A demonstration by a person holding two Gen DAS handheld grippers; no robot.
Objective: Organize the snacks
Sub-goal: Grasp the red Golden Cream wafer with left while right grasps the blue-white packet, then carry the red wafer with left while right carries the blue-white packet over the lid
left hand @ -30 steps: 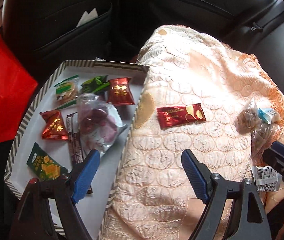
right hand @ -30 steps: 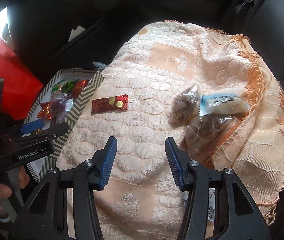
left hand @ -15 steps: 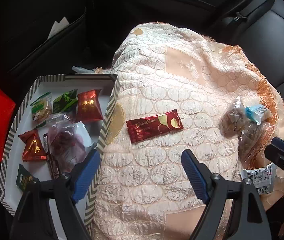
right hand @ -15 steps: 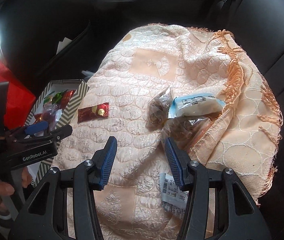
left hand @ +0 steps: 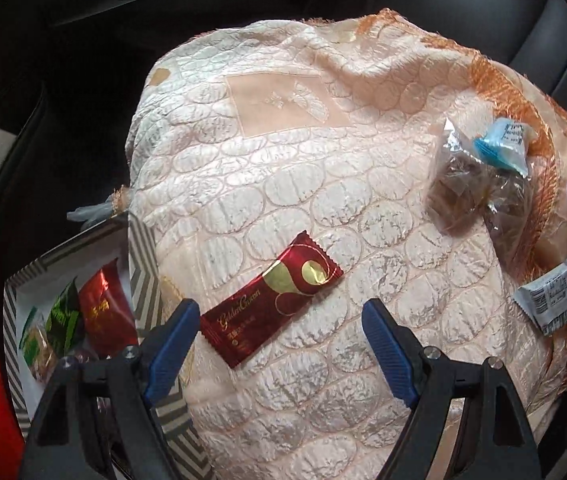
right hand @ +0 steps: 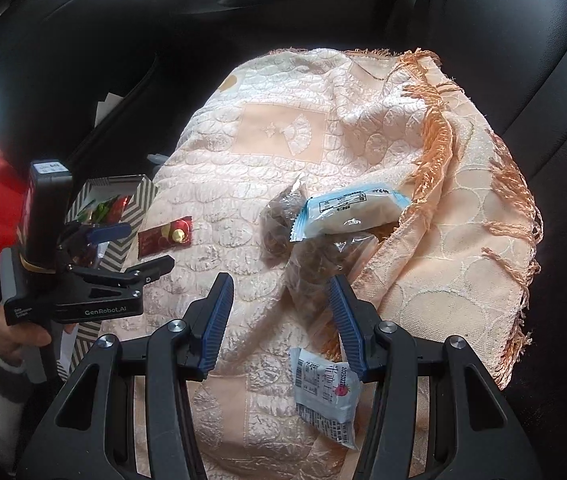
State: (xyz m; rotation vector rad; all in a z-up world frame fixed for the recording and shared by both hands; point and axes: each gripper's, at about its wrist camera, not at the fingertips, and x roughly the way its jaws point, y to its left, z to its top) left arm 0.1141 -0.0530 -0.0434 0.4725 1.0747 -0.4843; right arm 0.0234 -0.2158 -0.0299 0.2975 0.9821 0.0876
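Two grippers over snack packets on a peach cloth in a car's back seat.

Left wrist view: left gripper [left hand: 279,326] spread wide, empty, red snack bar [left hand: 271,303] on the cloth [left hand: 283,168] just beyond it; striped tray [left hand: 141,264] w/ snacks cut off at left edge, contents partly hidden. Right wrist view: right gripper [right hand: 279,308] about half apart, nothing pinched, over clear bags [right hand: 303,248]; blue-white packet [right hand: 355,210] beyond, printed white packet [right hand: 323,396] nearest, half-hidden behind a finger. A hand [right hand: 15,334] on the left tool shows only here.
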